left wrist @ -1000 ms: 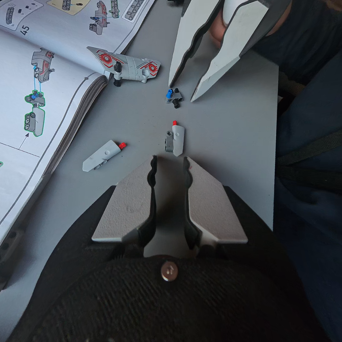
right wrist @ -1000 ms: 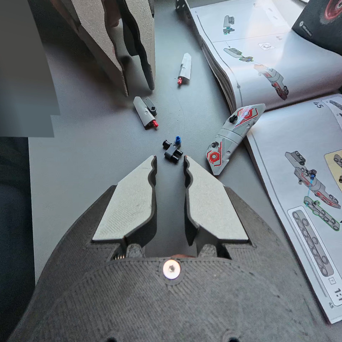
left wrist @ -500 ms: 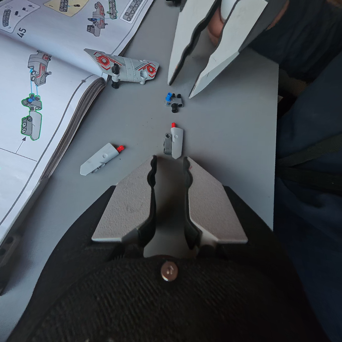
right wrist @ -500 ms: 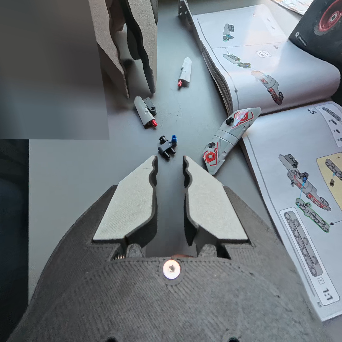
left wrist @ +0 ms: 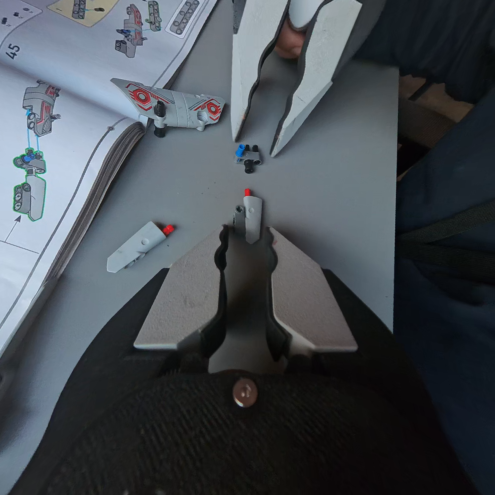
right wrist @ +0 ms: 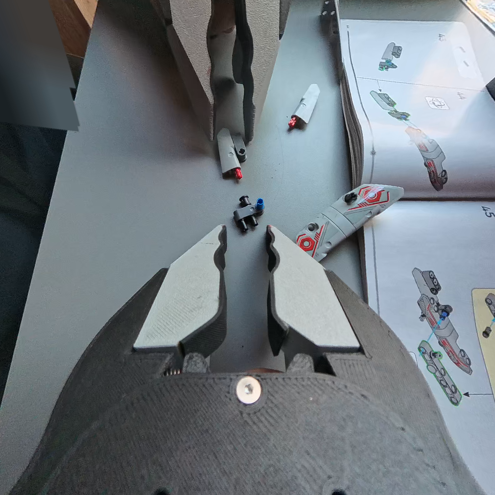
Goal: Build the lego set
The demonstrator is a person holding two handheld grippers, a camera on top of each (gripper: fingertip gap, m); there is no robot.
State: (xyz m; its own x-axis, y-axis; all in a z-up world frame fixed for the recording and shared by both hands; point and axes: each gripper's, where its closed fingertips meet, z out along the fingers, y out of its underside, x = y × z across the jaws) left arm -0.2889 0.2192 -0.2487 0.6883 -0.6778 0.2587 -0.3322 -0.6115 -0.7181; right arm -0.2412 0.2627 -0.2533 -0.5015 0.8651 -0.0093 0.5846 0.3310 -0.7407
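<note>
Early-mid build: both claws, left claw (left wrist: 246,230) & right claw (right wrist: 246,227), open and empty, w/ grey shell piece (left wrist: 250,217), pin connector (right wrist: 247,211), printed panel (right wrist: 348,217) unjoined on desk (left wrist: 334,187).

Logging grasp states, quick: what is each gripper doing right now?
Left gripper: open, holding nothing, tips around the grey piece with red pin.
Right gripper: open, empty, near the small dark connector.
</note>
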